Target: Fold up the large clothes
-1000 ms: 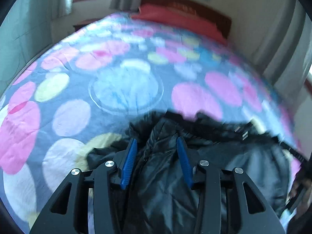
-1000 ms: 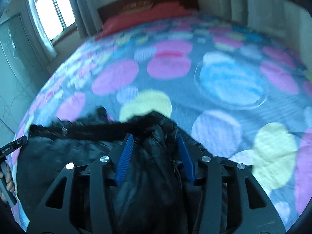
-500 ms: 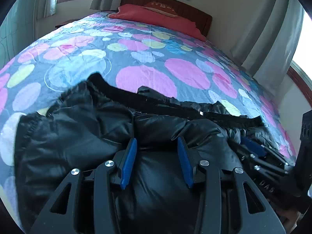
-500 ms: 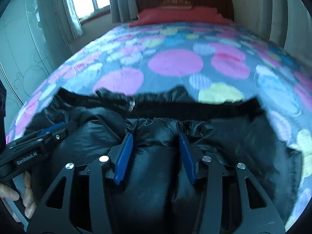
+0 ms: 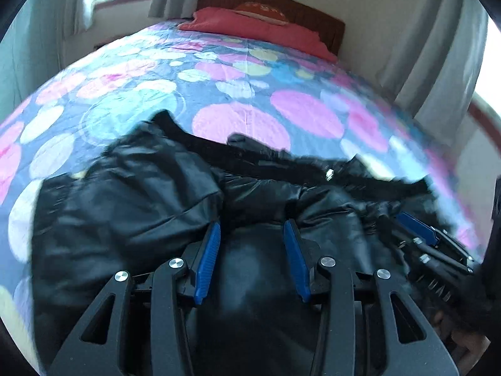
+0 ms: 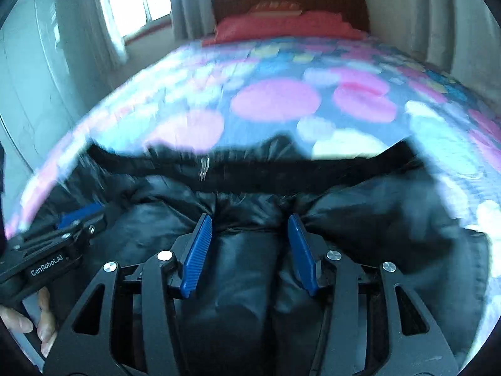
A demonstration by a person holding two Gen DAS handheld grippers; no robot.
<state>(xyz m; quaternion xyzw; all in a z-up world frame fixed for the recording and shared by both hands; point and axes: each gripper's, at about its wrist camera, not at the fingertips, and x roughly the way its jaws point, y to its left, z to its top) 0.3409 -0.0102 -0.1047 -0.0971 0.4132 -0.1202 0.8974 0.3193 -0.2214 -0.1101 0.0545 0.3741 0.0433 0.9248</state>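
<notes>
A large black padded jacket [image 5: 131, 213] lies spread across the near end of the bed, with its black ribbed band along the far edge [image 6: 313, 172]. My left gripper [image 5: 252, 230] is shut on a bunched fold of the jacket between its blue pads. My right gripper [image 6: 250, 222] is shut on another thick fold of the jacket. The right gripper also shows at the right of the left wrist view [image 5: 432, 244]. The left gripper shows at the left of the right wrist view [image 6: 56, 244], with the holding hand [image 6: 34, 326] below it.
The bed is covered by a grey bedspread with pink, blue and yellow circles [image 5: 238, 94]. A red pillow [image 5: 256, 28] and a dark wooden headboard [image 6: 288, 3] are at the far end. Curtains [image 5: 438, 62] hang right, a window [image 6: 134, 3] left.
Both grippers have drawn back slightly and lifted the jacket folds a little. The views have tilted and blurred. The jacket stays spread on the bed, both grips unchanged.
</notes>
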